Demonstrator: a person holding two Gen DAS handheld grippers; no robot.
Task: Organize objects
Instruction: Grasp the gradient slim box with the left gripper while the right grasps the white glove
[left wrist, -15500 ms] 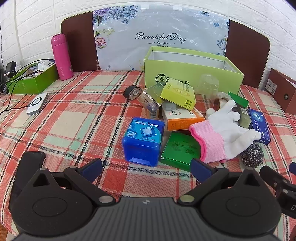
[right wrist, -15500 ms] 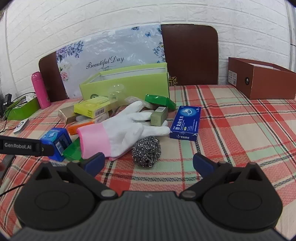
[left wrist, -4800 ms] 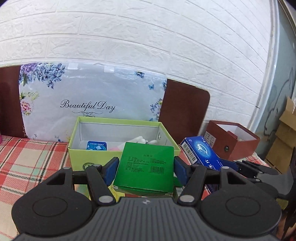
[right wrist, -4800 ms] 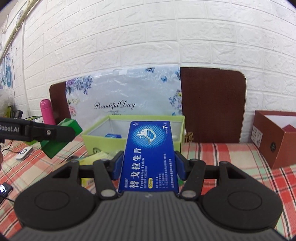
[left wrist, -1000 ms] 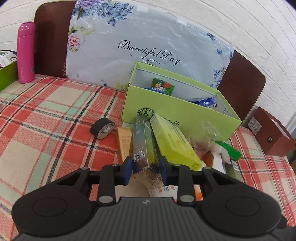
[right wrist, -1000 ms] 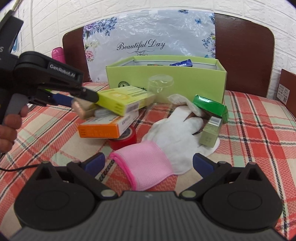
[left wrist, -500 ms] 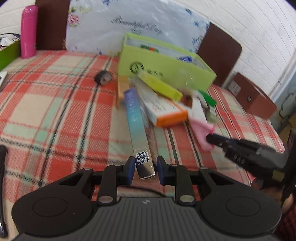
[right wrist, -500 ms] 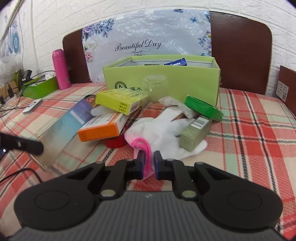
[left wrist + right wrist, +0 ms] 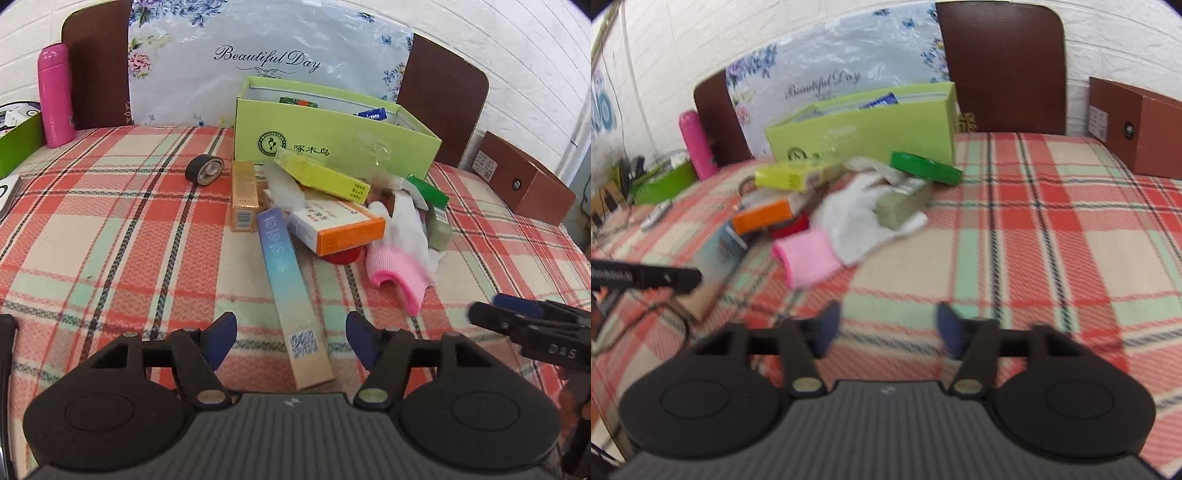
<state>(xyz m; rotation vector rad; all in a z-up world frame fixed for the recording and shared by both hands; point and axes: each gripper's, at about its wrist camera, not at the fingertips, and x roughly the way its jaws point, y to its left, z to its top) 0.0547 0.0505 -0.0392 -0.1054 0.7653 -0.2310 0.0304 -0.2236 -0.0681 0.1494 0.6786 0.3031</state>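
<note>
Blue-to-peach cardboard is flat on the plaid tabletop [image 9: 110, 229] now: the long gradient box [image 9: 291, 295] that half a second ago sat pinched in the left tongs [image 9: 291, 334] is lying free, its near end between the two blue pads, and those jaws are opening with daylight on both sides of it. Over on the right, same story: the right tongs [image 9: 886, 326] were nipped on the pink cuff of the white glove [image 9: 849, 229] a moment back, and now they are spreading too, nothing between them, the glove lying well ahead on the cloth. So both picks are let go. My read is that neither item has made it into the lime-green box [image 9: 332, 136] at the back, which already holds a few packets, so the sorting is only partly done and both of these need a fresh grab.

Around them, the pile is crowded in front of the green box. An orange-ended carton [image 9: 340, 229] lies just beside the gradient box's far end, with a red lid [image 9: 345, 256] peeking from under it. A yellow-green packet [image 9: 321, 175] rests on top of the heap, a tan carton [image 9: 243, 195] to its left, a tape roll [image 9: 204, 169] further left. A small olive box [image 9: 903, 206] sits on the glove's fingers, and that looks like the snag for lifting the glove cleanly.
</note>
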